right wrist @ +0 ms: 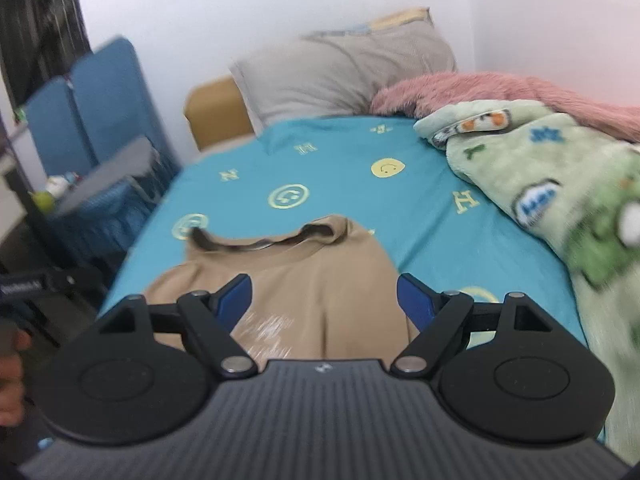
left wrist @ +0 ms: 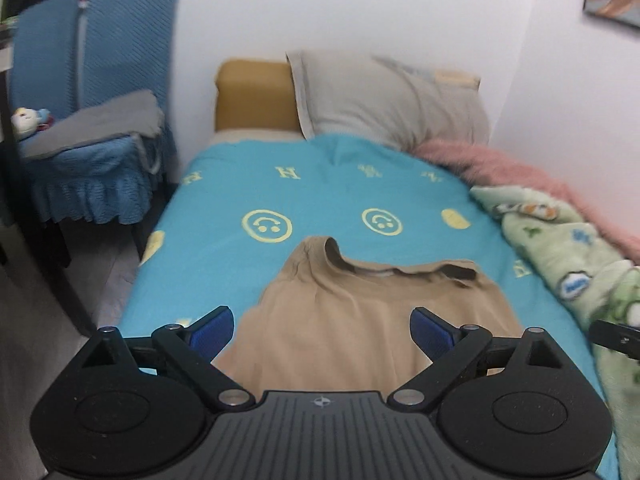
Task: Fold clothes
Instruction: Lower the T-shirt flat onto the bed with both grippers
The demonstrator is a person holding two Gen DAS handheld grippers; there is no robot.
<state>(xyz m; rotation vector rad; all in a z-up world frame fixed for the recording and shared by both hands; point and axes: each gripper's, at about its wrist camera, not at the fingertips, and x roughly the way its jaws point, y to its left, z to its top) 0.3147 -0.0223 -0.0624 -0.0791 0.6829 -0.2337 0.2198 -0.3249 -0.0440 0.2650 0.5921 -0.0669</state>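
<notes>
A tan T-shirt [left wrist: 352, 320] lies flat on the turquoise bed sheet [left wrist: 320, 200], collar toward the pillow. My left gripper [left wrist: 322, 326] hovers over the shirt's near part, its blue-padded fingers [left wrist: 212, 330] wide apart with nothing between them. In the right wrist view the same tan shirt [right wrist: 320, 276] shows a pale print near its lower middle. My right gripper [right wrist: 324, 298] stands open above it, and its pads [right wrist: 236, 298] hold no cloth. A tip of the right gripper [left wrist: 616, 336] shows at the right edge of the left wrist view.
A grey pillow [left wrist: 384, 100] leans on a tan headboard [left wrist: 252, 96]. A pink fluffy blanket [left wrist: 500, 164] and a green printed blanket [left wrist: 568, 252] are bunched along the bed's right side. A blue covered chair [left wrist: 92, 120] with grey cloth stands left of the bed. A hand [right wrist: 10, 376] shows at left.
</notes>
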